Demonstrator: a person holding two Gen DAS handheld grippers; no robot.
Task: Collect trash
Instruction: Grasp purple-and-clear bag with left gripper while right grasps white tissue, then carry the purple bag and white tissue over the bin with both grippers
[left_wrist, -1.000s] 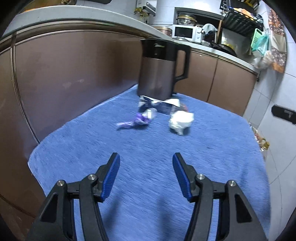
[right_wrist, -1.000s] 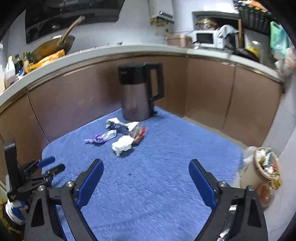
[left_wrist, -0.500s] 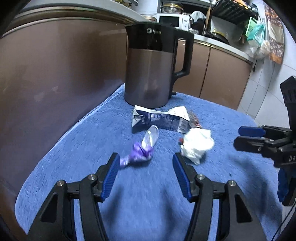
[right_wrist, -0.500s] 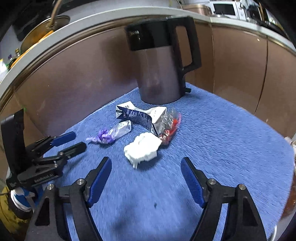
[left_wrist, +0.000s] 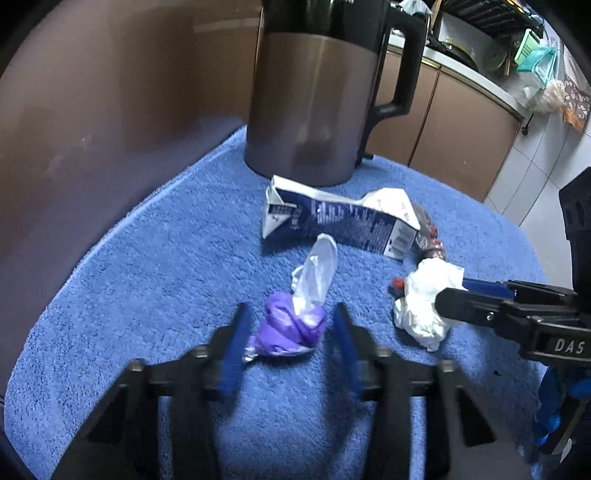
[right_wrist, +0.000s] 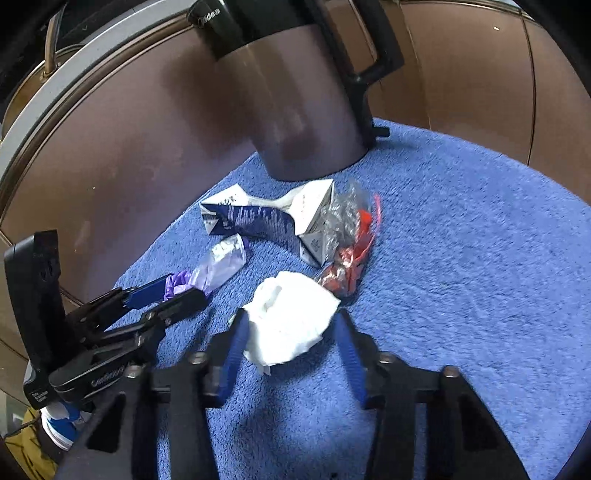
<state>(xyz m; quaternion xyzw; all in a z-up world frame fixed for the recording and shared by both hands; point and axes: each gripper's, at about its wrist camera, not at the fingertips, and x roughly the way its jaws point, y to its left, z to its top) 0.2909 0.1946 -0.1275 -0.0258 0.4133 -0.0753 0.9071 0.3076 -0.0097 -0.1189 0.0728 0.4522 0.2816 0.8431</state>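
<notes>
Left tongs (left_wrist: 290, 345): jaws have just been closing in on the purple wrapper (left_wrist: 290, 330); it sits between them, but a gap shows on each side, so not clamped yet. Right tongs (right_wrist: 288, 341): jaws also just been closing, round the white tissue wad (right_wrist: 291, 321). Left pad looks about touching the wad, right pad a bit off; I'd call it not gripped yet.

Step in hand, imo: the grab, both hands at once, one piece each. Next move calls for closing till the pads bite, then lifting straight up. Both pieces are soft and crumpled, so they'll squash; the wrapper's clear tail may drag.

Other trash: flattened milk carton (left_wrist: 340, 221) lies just beyond the wrapper, on the far side, w/ a clear bag w/ red bits (right_wrist: 349, 243) at its right end, near the wad. Both untouched, left for later.

Surface: blue towel (left_wrist: 147, 266) spread under everything; can't tell what's beneath it. A kettle (left_wrist: 317, 103), dark lid and handle, stands at the far edge, just behind the carton. Brown cabinet fronts (left_wrist: 103, 96) wrap round far and left. Counter (left_wrist: 469, 72) far right w/ kitchen clutter.
</notes>
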